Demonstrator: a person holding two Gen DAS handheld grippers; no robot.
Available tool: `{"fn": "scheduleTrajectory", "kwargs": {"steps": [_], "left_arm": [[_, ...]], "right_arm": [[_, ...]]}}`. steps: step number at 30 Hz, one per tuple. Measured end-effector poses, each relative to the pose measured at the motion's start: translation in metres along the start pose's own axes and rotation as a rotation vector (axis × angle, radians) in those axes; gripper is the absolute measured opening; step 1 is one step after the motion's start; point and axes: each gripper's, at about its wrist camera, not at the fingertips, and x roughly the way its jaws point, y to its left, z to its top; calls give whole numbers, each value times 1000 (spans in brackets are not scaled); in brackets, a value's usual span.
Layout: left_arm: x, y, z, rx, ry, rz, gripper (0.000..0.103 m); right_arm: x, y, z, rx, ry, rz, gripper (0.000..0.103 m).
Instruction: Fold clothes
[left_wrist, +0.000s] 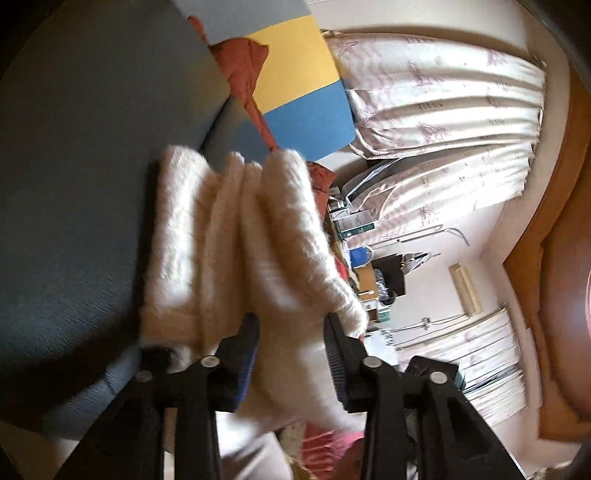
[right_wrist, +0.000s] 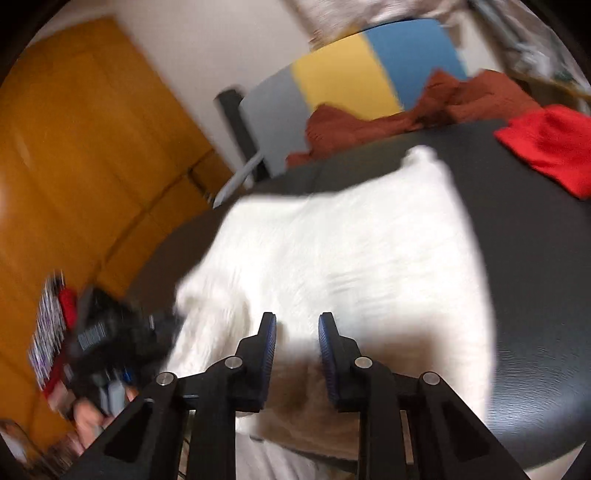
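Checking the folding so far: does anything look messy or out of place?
The white fleece lies bunched in ridges and hangs over the near edge of the dark table. A rust garment sits crumpled at the far edge.

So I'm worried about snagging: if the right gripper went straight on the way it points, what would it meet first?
Most likely the white fluffy garment: it lies right ahead of the right gripper on the dark table, with cloth already between the parted jaws. Blur leaves the gap unclear.
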Motion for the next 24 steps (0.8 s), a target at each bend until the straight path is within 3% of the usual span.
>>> {"fn": "scheduleTrajectory", "kwargs": {"steps": [5, 7, 8, 10, 12, 13, 16, 19, 22, 24], "left_arm": [[-2, 4, 2, -83, -6, -29, 40], [-10, 8, 2, -118, -24, -68, 50], [-13, 10, 2, -130, -29, -82, 60], [-18, 11, 3, -150, -46, -110, 68], [-14, 12, 6, -163, -40, -97, 82], [-12, 13, 8, -174, -29, -83, 83], [8, 7, 9, -157, 50, -20, 84], [31, -10, 9, -45, 114, 138, 84], [39, -8, 11, -60, 116, 192, 80], [44, -5, 13, -81, 113, 208, 62]], "right_arm": [[14, 37, -11, -247, 21, -37, 28], [16, 49, -14, -310, 3, -45, 28], [15, 52, -15, -335, -15, -47, 28], [18, 59, -14, -373, -35, -52, 28], [25, 66, -13, -408, -40, -55, 30], [29, 70, -16, -436, -33, -55, 30], [42, 83, -24, -539, -11, -59, 30], [51, 97, -31, -646, -7, -61, 30], [56, 107, -41, -713, 8, -48, 30], [56, 109, -45, -721, 13, -50, 32]]}}
